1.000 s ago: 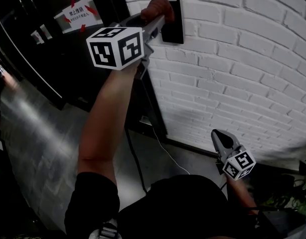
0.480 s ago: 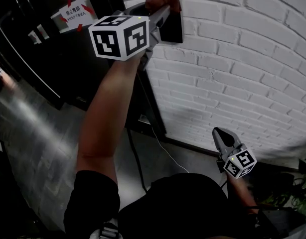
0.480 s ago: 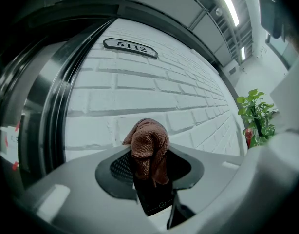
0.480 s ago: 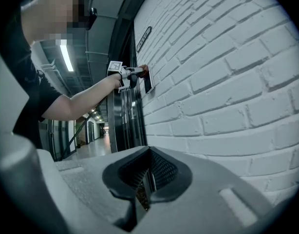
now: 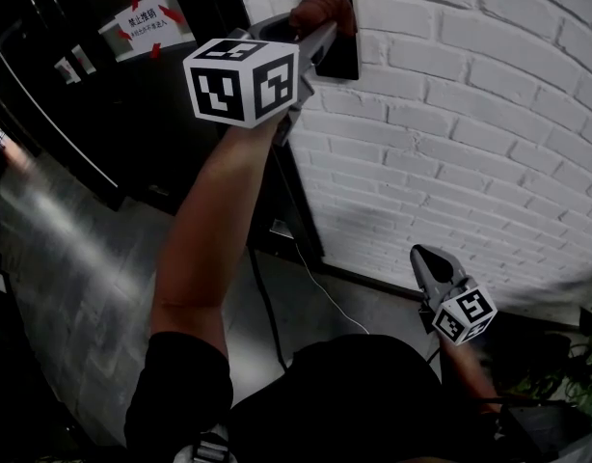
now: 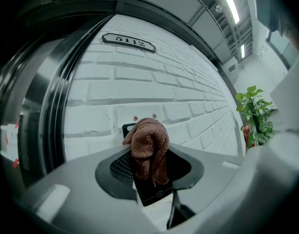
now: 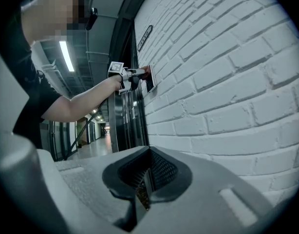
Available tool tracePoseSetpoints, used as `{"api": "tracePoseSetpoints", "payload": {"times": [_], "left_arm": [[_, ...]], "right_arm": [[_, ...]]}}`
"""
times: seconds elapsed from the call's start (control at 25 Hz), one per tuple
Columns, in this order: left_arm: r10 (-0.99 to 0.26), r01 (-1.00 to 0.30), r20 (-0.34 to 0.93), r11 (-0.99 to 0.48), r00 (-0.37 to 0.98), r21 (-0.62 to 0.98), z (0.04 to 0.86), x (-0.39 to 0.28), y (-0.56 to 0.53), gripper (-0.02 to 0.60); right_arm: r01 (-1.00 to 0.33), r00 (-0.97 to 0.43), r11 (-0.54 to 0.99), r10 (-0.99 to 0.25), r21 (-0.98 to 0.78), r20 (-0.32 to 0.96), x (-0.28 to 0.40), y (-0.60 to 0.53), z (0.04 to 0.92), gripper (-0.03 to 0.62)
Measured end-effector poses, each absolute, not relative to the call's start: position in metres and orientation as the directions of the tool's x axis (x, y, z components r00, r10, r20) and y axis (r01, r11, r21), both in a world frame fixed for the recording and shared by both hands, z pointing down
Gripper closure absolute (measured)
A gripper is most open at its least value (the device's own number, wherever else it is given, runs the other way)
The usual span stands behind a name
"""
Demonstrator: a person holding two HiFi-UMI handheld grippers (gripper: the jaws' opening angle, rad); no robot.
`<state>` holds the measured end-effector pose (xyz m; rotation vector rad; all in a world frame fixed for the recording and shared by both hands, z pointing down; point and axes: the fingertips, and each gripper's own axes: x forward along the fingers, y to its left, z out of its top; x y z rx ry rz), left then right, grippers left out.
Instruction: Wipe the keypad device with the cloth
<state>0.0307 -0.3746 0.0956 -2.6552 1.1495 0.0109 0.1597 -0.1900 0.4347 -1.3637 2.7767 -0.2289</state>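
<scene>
A black keypad device [image 5: 342, 58] is mounted on the white brick wall [image 5: 470, 133]. My left gripper [image 5: 316, 29] is raised to it, shut on a bunched brown cloth [image 5: 323, 6] that lies against the device's upper part. In the left gripper view the cloth [image 6: 149, 147] covers the top of the keypad device [image 6: 157, 193], whose lower screen shows below it. My right gripper [image 5: 428, 260] hangs low by the wall, shut with nothing in it. From the right gripper view the left gripper [image 7: 136, 75] appears at the keypad device [image 7: 151, 84].
A dark door frame [image 5: 211, 37] stands just left of the keypad, with a taped paper sign [image 5: 147, 22] on the glass. A cable [image 5: 325, 297] runs along the floor below. A room number plate [image 6: 129, 42] sits above; a potted plant [image 6: 256, 116] stands to the right.
My left gripper has slid the cloth upward over the keypad device, from its left middle to its top. The right gripper has barely moved.
</scene>
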Motion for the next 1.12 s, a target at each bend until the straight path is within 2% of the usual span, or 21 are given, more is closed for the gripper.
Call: {"api": "tracePoseSetpoints", "payload": {"times": [1.12], "left_arm": [[-0.720, -0.705, 0.077, -0.691, 0.689, -0.159, 0.213, 0.030, -0.375, 0.420]], "right_arm": [[-0.776, -0.626, 0.615, -0.778, -0.138, 0.052, 0.150, -0.183, 0.437, 0.603]]}}
